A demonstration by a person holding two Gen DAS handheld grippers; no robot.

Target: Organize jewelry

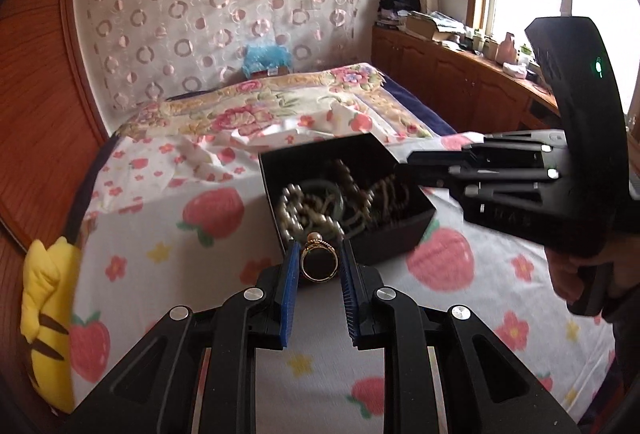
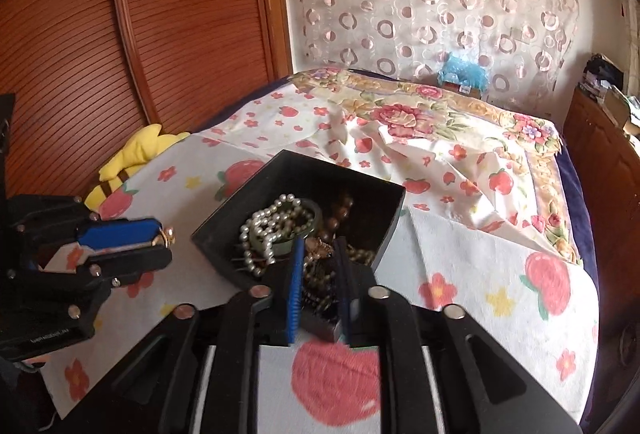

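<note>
A black open box (image 1: 416, 230) (image 2: 248, 189) lies on the bed, filled with tangled jewelry: a pearl string (image 2: 264, 222), a green bangle (image 2: 316, 211) and brown beads (image 2: 340, 205). My left gripper (image 1: 319, 258) is shut on a gold ring with a pearl (image 1: 318, 266), held just short of the box's near edge; the ring's tip shows in the right wrist view (image 2: 168, 236). My right gripper (image 2: 318, 254) is over the box's near corner, its blue pads (image 2: 294, 290) a narrow gap apart around bead strands; whether they grip is unclear. It shows in the left wrist view (image 1: 400, 167) at the box's right edge.
The bed has a strawberry-print sheet (image 1: 224, 209) (image 2: 520, 274) and a floral blanket (image 2: 420, 117) behind. A yellow plush (image 1: 44, 314) (image 2: 132, 157) lies at the bed's left edge against a wooden wardrobe (image 2: 140, 33). A wooden cabinet (image 1: 460, 81) with clutter stands under the window.
</note>
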